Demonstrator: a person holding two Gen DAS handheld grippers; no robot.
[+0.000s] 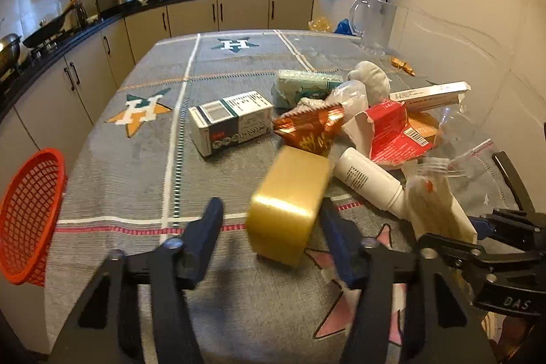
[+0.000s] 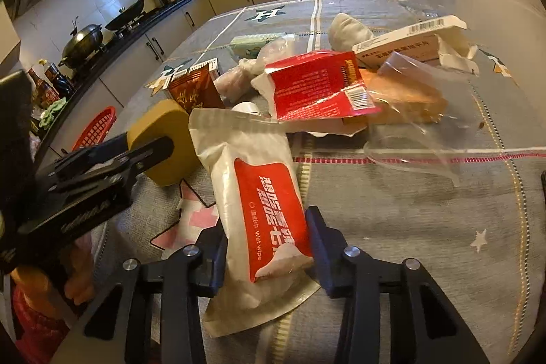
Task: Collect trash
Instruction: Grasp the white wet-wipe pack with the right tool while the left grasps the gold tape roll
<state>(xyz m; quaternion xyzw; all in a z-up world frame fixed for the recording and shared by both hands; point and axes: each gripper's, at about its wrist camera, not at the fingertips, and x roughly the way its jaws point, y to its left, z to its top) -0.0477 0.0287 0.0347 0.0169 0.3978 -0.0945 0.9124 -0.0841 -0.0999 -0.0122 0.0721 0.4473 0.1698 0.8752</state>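
Pickup is the step in hand: the left gripper (image 1: 269, 224) sits half-closed around the yellow tape roll (image 1: 286, 203), its right pad touching, while the right gripper (image 2: 264, 241) pinches the wet-wipe packet (image 2: 259, 193) on the counter (image 2: 409, 227). Next, lift both toward the red basket (image 1: 30, 214).

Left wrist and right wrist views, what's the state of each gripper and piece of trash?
Left gripper, open around tape roll.
Tape roll, on edge, tilted.
Right gripper, shut on wet wipe packet.
Wet wipe packet, gripped by both sides.
Red carton, torn open.
Red basket, tipped sideways.
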